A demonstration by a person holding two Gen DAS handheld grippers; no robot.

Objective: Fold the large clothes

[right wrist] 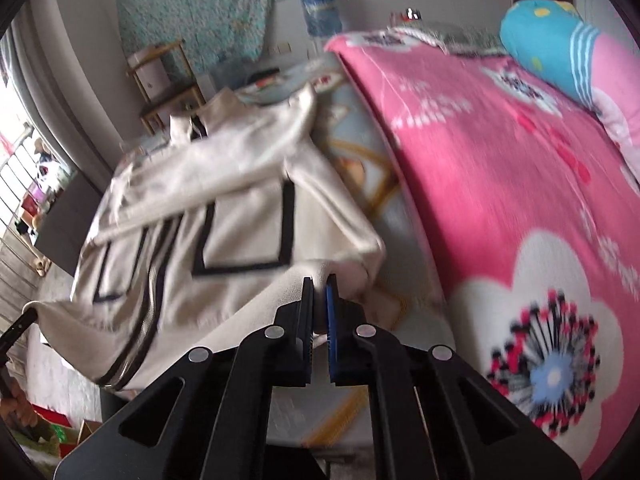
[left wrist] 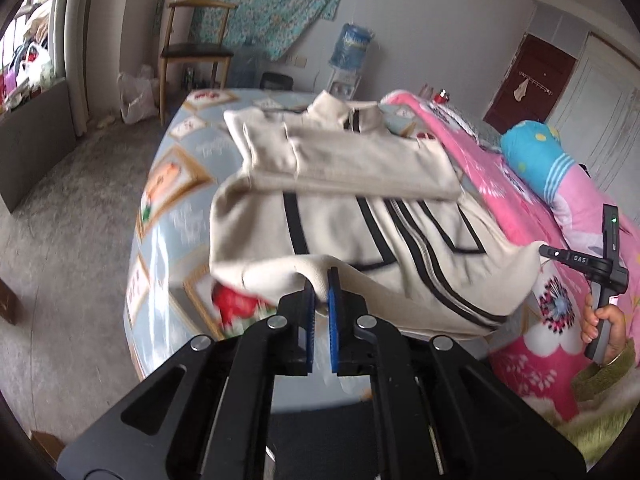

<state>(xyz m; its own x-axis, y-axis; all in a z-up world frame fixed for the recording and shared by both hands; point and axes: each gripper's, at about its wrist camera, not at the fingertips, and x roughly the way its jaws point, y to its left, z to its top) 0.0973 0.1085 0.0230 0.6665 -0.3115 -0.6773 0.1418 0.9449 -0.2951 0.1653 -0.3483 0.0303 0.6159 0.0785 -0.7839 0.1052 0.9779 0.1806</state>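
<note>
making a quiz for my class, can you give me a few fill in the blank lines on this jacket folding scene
1. Both grippers, left and right, are shut on the hem of the cream ____.
2. The jacket lies on a ____.
3. Beside the jacket is a blanket whose main colour is ____.
4. The stripes on the jacket are ____.

Missing words: jacket; bed; pink; black

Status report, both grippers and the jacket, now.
Left gripper shut on jacket hem. Right gripper shut on the other hem corner. Sleeves folded across chest. Pink blanket alongside, not blocking.
</note>
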